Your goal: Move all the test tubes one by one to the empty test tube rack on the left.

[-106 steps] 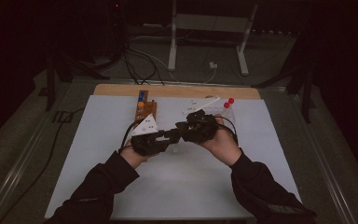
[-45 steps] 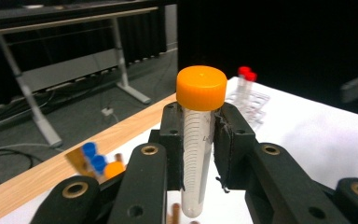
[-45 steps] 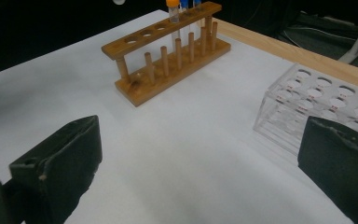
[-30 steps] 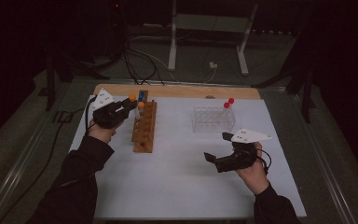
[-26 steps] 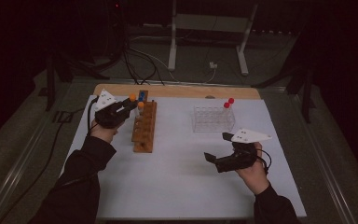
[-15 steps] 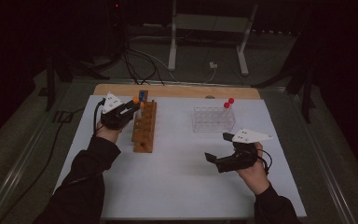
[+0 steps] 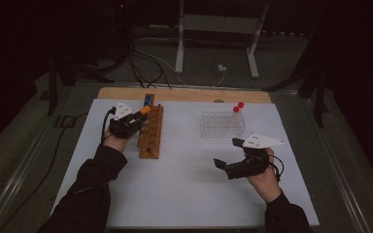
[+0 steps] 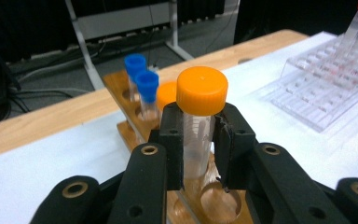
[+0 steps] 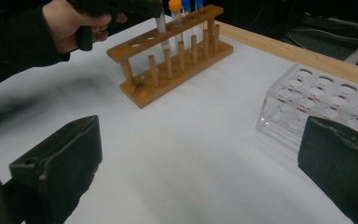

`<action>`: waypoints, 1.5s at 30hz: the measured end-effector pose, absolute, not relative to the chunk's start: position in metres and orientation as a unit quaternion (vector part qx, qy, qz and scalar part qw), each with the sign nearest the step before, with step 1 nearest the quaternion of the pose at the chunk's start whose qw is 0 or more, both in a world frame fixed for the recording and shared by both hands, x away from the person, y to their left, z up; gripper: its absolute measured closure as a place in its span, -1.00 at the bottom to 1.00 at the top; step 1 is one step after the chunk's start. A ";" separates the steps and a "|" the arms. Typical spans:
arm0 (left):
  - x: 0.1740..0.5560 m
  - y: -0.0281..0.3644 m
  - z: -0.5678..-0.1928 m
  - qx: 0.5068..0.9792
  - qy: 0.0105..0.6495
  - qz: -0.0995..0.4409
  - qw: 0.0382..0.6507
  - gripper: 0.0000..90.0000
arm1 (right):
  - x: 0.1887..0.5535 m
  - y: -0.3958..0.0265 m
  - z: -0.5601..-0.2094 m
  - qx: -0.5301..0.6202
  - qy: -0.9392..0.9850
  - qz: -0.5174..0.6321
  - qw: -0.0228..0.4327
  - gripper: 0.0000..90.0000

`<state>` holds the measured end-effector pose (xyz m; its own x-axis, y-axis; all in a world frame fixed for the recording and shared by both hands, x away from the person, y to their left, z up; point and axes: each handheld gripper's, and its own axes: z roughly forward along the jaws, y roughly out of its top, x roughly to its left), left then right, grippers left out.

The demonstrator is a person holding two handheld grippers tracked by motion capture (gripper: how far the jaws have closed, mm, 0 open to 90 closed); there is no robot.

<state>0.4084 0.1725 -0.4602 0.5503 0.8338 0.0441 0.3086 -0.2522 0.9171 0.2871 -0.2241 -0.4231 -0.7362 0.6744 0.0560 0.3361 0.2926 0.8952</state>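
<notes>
Left gripper view: left gripper (image 8: 198, 140) clamped on clear orange-capped tube (image 8: 199, 122) above wooden rack (image 8: 205, 200).

So the tube (image 8: 197, 140) is a clear plastic one with a fat orange screw cap (image 8: 202, 90), standing upright dead centre of the left gripper view. Its lower end hangs right above an open hole in the wooden rack (image 8: 216, 205), which sits left of centre in the high view.
</notes>
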 end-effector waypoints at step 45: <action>0.399 0.169 -0.451 0.764 0.392 0.251 0.447 -0.17 | 0.286 -0.228 -0.418 0.322 0.781 0.505 0.178 -1.00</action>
